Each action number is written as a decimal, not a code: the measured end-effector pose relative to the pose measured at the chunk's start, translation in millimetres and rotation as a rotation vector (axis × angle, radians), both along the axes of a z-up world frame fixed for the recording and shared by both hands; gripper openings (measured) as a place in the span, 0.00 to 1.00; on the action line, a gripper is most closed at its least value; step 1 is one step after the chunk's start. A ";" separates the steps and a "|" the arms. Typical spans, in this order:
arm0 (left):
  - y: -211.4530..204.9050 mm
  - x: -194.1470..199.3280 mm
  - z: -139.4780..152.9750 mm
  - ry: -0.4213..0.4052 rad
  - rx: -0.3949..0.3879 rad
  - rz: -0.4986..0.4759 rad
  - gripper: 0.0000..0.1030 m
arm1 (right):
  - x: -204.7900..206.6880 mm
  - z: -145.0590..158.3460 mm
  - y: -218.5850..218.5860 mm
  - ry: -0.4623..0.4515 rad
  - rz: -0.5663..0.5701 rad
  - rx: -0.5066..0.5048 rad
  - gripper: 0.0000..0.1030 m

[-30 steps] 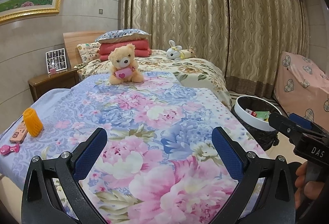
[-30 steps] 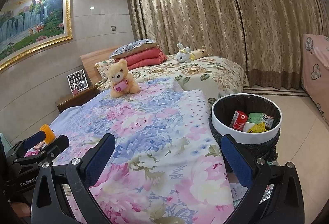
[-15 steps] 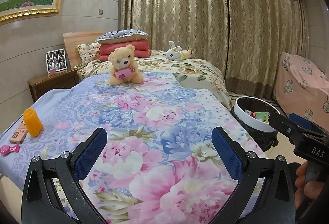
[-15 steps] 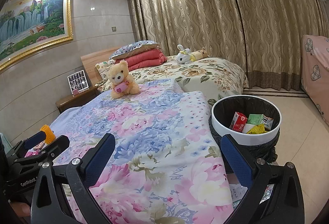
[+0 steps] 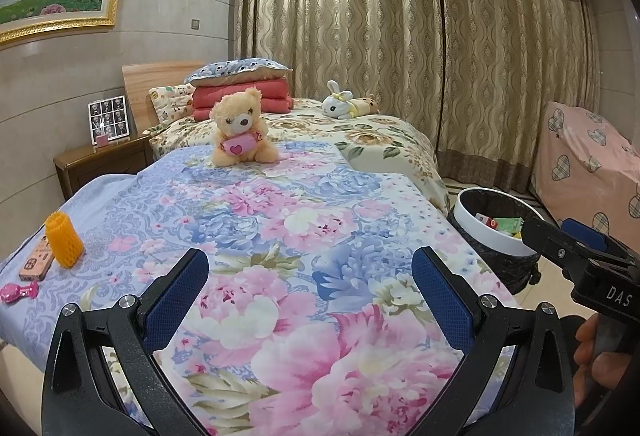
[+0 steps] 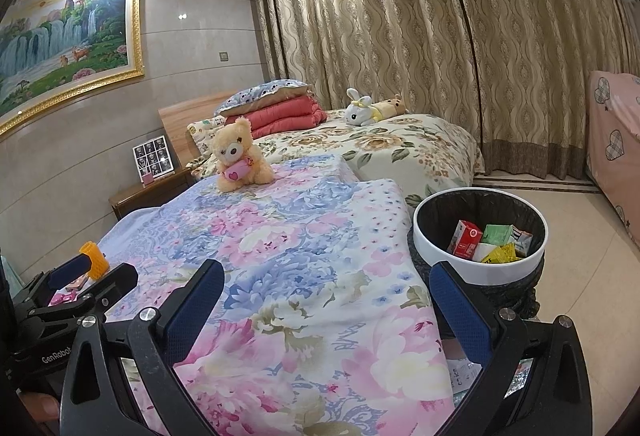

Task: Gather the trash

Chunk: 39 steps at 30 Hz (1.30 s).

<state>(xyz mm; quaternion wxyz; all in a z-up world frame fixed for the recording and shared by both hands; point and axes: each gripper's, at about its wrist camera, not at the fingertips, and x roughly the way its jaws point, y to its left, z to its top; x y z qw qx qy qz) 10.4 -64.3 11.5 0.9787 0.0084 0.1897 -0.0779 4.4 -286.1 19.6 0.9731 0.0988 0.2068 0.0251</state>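
A white-rimmed trash bin with a black liner stands on the floor at the bed's right side and holds a red carton, a green pack and a yellow wrapper. It also shows in the left wrist view. My left gripper is open and empty above the floral bedspread. My right gripper is open and empty over the bed's right corner. An orange foam net sleeve stands at the bed's left edge.
A teddy bear sits mid-bed. A pink remote-like item and a small pink object lie by the orange sleeve. A nightstand with a photo frame stands left. A second bed holds a bunny toy. Papers lie on the floor under my right gripper.
Both views have drifted slightly; the bin and bed sit a little lower and closer. Both grippers stay open and empty.
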 end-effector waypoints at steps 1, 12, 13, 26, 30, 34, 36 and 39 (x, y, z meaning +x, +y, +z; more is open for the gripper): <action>0.0 -0.3 -0.1 0.001 0.000 0.000 1.00 | -0.4 0.0 0.1 -0.002 0.000 0.000 1.00; -0.6 0.3 0.3 0.002 -0.001 -0.003 1.00 | -1.4 1.7 -0.1 0.000 0.002 0.000 1.00; -0.7 0.3 0.2 0.003 -0.001 -0.003 1.00 | -1.5 2.0 -0.3 0.001 0.003 0.001 1.00; -1.4 0.5 -0.3 0.003 -0.003 -0.004 1.00 | -1.1 1.3 0.1 0.001 0.004 -0.001 1.00; -2.0 0.4 -0.9 0.004 -0.006 -0.006 1.00 | -1.2 1.5 0.1 0.000 0.003 -0.001 1.00; -2.0 0.8 -0.8 0.005 -0.006 -0.007 1.00 | -0.8 1.8 0.9 -0.001 0.005 -0.002 1.00; -1.9 0.5 -1.2 0.005 -0.006 -0.007 1.00 | -0.8 2.4 1.1 -0.001 0.006 -0.002 1.00; -2.1 0.6 -1.1 0.004 -0.008 -0.005 1.00 | -0.7 2.3 1.0 0.002 0.006 -0.001 1.00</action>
